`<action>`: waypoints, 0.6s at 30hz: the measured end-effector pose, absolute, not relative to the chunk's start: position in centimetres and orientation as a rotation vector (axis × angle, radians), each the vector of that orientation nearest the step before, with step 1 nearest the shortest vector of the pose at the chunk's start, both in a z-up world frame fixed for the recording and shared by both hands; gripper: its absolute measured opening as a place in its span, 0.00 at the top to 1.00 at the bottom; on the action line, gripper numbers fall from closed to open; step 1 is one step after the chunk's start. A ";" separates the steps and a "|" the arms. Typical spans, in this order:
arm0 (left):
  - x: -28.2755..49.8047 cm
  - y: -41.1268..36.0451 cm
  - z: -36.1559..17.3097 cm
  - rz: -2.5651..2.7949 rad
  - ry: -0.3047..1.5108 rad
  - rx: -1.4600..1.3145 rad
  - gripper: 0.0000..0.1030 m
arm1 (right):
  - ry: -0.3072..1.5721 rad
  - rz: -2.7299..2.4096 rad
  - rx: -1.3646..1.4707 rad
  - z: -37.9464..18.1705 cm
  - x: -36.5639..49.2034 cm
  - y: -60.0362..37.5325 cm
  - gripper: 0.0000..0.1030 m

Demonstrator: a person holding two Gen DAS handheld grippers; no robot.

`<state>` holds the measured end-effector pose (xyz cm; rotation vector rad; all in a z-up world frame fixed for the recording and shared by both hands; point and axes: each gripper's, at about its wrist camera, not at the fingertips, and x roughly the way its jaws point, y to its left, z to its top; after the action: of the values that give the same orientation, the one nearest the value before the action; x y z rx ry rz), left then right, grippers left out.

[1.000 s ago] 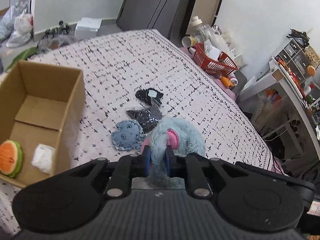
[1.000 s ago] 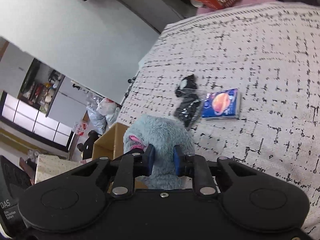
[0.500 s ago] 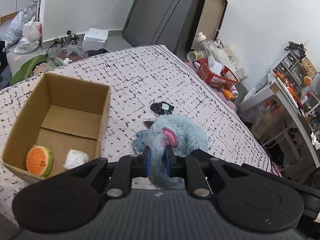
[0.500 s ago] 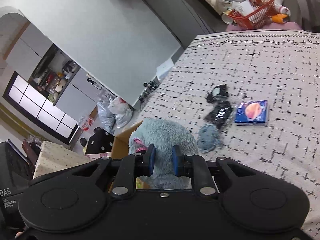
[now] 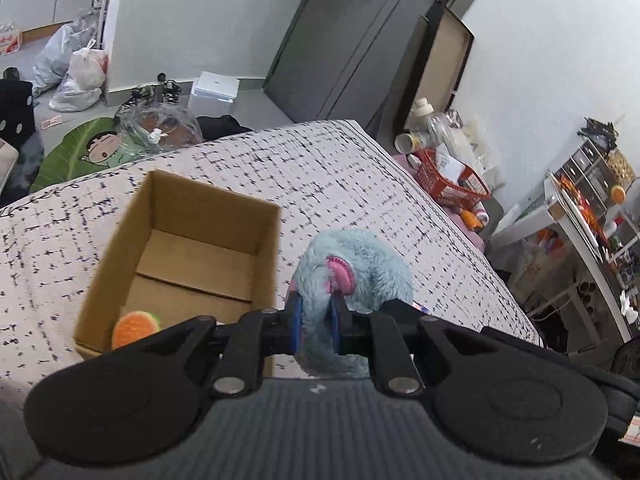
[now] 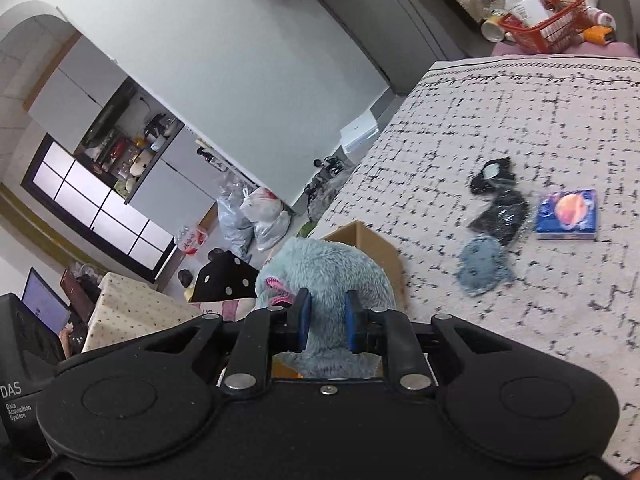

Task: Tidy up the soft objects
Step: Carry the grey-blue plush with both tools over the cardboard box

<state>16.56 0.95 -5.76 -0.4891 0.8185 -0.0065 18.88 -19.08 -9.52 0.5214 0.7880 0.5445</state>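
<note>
So roughly partway through I'd say; taking the cardboard box on the bed as the anchor: inside it, down in the near left corner, there's already an orange slice-shaped plushie, so at least one soft thing is put away; rest of the box floor looks bare, though the gripper body hides the near edge. Just right of the box, lifted off the bed, is the fluffy blue plush; the left gripper is pinched on its fur, and the right gripper is clamped on it too, so it's a two-handed carry, not dropped in yet. Well right of the box, lying on the bed: a flat blue toy, black packets, and a blue planet booklet; those look left to sort.
</note>
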 end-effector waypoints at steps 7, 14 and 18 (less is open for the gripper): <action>16.5 4.2 -6.7 0.019 0.823 -0.523 0.87 | 0.818 0.549 0.502 -10.0 19.4 -15.7 0.83; 17.1 7.3 -8.1 0.040 0.831 -0.566 0.87 | 0.855 0.551 0.490 -11.0 20.6 -12.9 0.83; 17.6 8.8 -8.8 0.055 0.833 -0.571 0.87 | 0.874 0.549 0.487 -11.7 21.3 -11.3 0.83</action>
<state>17.58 8.82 -8.77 -0.5706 0.8334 0.0547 21.33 -11.28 -11.70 0.4871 0.8739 0.5487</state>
